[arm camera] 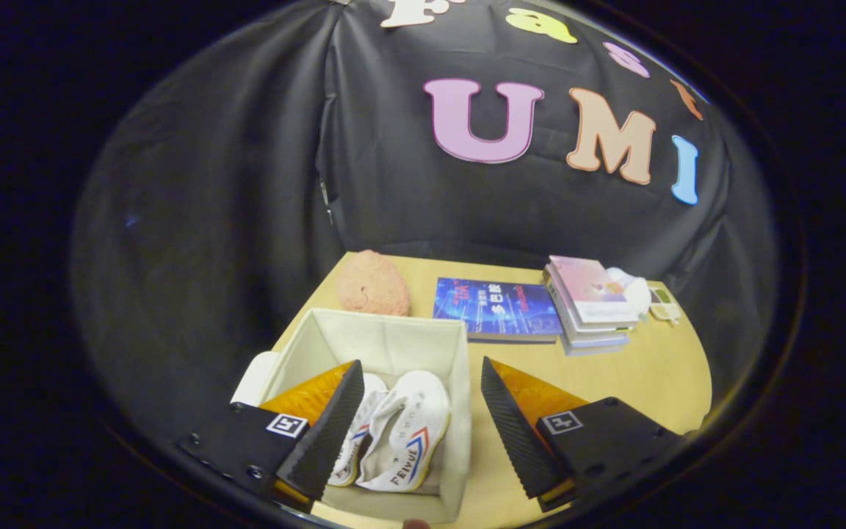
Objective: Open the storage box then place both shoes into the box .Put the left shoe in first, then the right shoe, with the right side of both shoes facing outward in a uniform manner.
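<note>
Shoes (pixel 397 433) side by side inside storage box (pixel 460 411), below and between wide-spread, empty tool (pixel 419 411) fingers.

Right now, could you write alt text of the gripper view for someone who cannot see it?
Two white shoes lie side by side in an open beige storage box on a wooden table. The gripper is above it, fingers apart and empty. Beyond lie books and a pink plush.

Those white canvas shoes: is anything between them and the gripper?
Nothing visible. Both white canvas shoes lie inside the open beige fabric storage box, and the gripper hovers open above, empty, fingers apart over them.
</note>
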